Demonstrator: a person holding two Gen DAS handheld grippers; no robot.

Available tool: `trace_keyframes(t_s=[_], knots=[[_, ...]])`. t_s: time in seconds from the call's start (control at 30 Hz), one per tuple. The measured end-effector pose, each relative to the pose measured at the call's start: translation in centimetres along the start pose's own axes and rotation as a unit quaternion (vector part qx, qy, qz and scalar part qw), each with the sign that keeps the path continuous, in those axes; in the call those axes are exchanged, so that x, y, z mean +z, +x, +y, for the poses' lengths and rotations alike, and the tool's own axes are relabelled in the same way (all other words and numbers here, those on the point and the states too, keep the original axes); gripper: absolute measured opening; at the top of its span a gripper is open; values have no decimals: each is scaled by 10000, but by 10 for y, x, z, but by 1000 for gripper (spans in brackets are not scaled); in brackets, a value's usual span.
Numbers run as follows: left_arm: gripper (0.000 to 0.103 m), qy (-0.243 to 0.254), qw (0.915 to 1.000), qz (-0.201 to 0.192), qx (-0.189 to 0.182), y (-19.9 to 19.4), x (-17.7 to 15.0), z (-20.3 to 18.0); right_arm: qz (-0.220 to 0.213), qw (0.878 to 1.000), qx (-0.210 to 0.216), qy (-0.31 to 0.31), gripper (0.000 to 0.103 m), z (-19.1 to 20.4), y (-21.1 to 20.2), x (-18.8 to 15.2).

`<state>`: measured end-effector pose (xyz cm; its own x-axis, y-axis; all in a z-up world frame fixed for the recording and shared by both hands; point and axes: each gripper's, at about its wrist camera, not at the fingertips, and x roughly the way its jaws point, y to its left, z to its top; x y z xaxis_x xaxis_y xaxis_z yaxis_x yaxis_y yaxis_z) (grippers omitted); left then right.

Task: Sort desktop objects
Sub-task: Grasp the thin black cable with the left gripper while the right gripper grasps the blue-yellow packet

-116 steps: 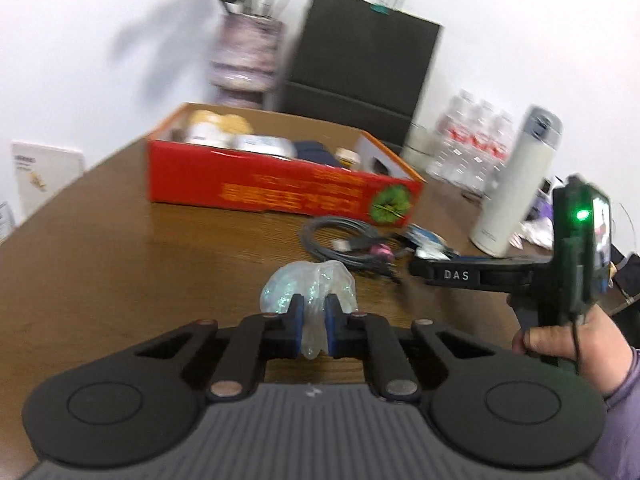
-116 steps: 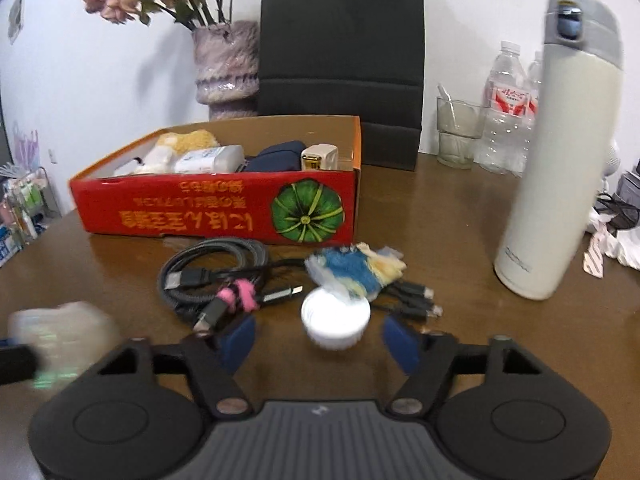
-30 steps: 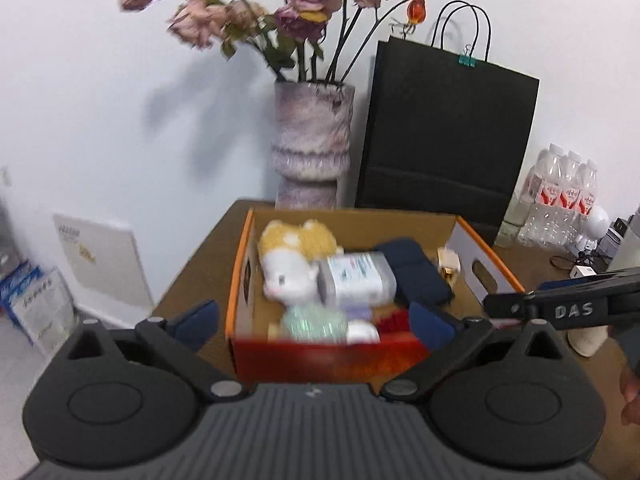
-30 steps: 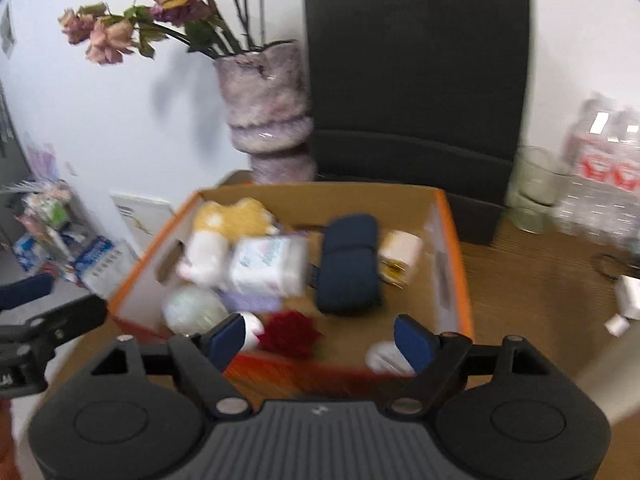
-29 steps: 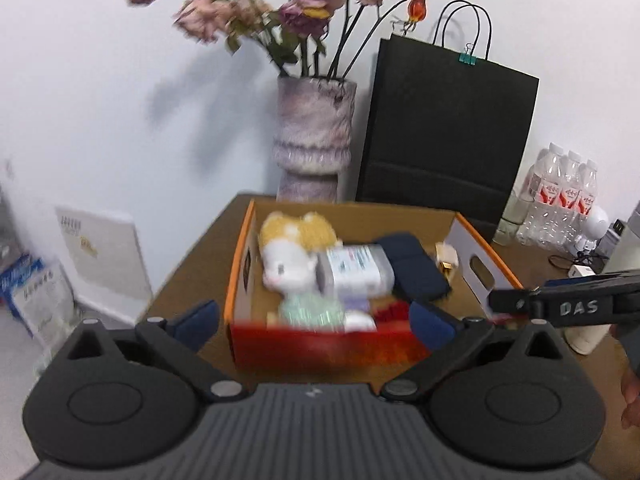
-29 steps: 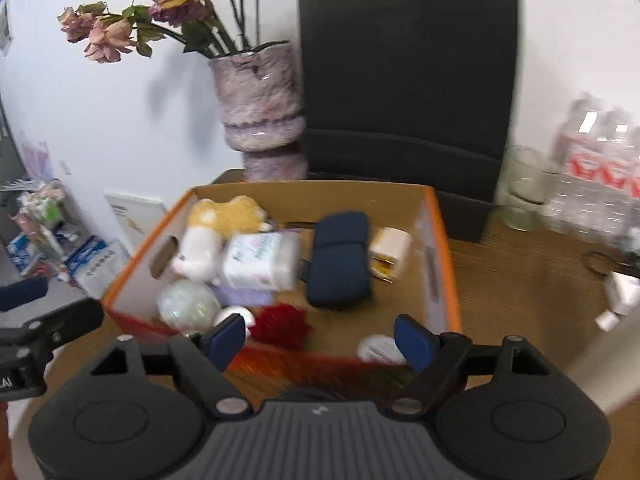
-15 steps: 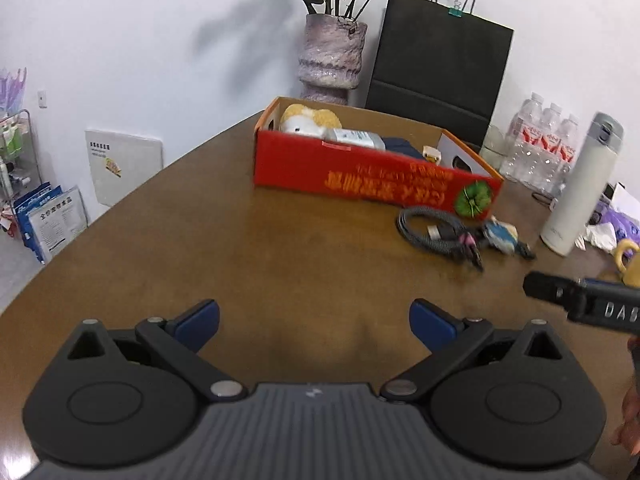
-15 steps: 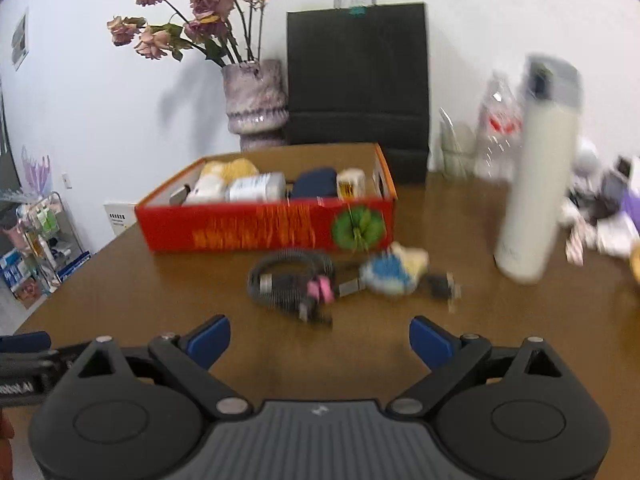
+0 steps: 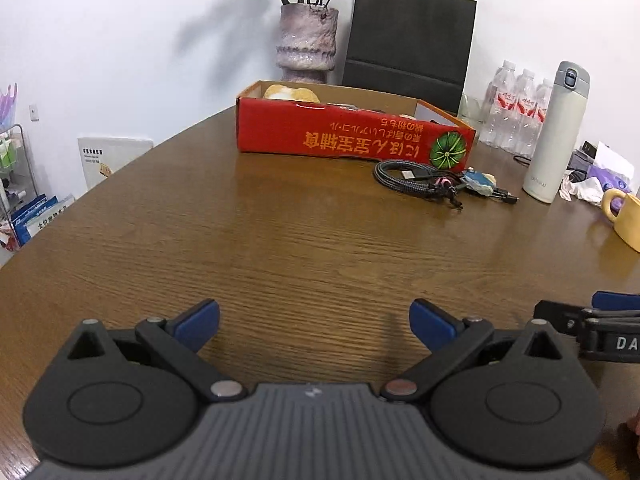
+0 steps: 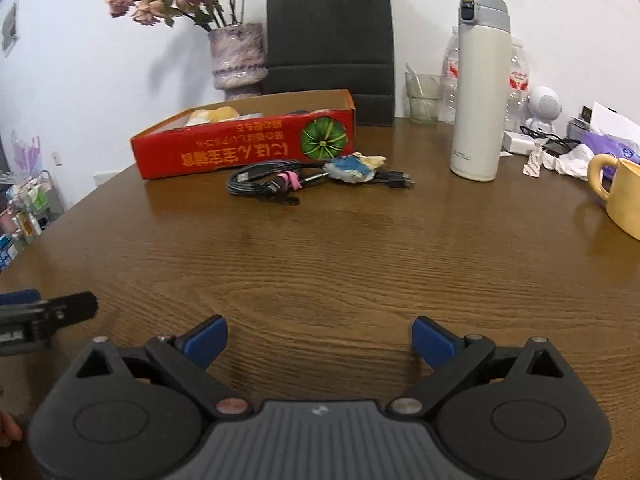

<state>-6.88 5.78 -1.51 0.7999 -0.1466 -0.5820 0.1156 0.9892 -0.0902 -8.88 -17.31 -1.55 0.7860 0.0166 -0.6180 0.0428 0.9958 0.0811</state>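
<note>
Both handheld grippers have pulled back from the red cardboard box (image 9: 352, 136) to the near edge of the brown wooden table (image 9: 320, 240), well apart from it. The left gripper (image 9: 314, 322), which 3.9 s ago pinched a crumpled clear plastic wad, now stands spread wide and empty. The right gripper (image 10: 320, 338), then framing a small white round lid, is likewise empty (jaws wide apart). Neither wad nor lid lies beside the coiled black cable (image 10: 272, 180); both were seen in the box 1 s ago.
</note>
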Motion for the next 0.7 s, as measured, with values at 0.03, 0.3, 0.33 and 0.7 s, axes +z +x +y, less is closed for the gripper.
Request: trace_keyframes(t_s=[0.03,0.3,0.33,0.7], knots=[[103,-12,10000,-17,-8,-1,-1,0,-15,10000,15,-2,101,0,0,0],[103,118,9999,-25,-19,-1,-2,-4,52,9998,106,-171,103,9,0,-8],[103,107,9999,8,-28,0,-1,-3,54,9998,88,-160,103,9,1,-7],[100,18,9919,-49,-1269,47,69,-16,21,9992,-15,394,98,-30,36,45]])
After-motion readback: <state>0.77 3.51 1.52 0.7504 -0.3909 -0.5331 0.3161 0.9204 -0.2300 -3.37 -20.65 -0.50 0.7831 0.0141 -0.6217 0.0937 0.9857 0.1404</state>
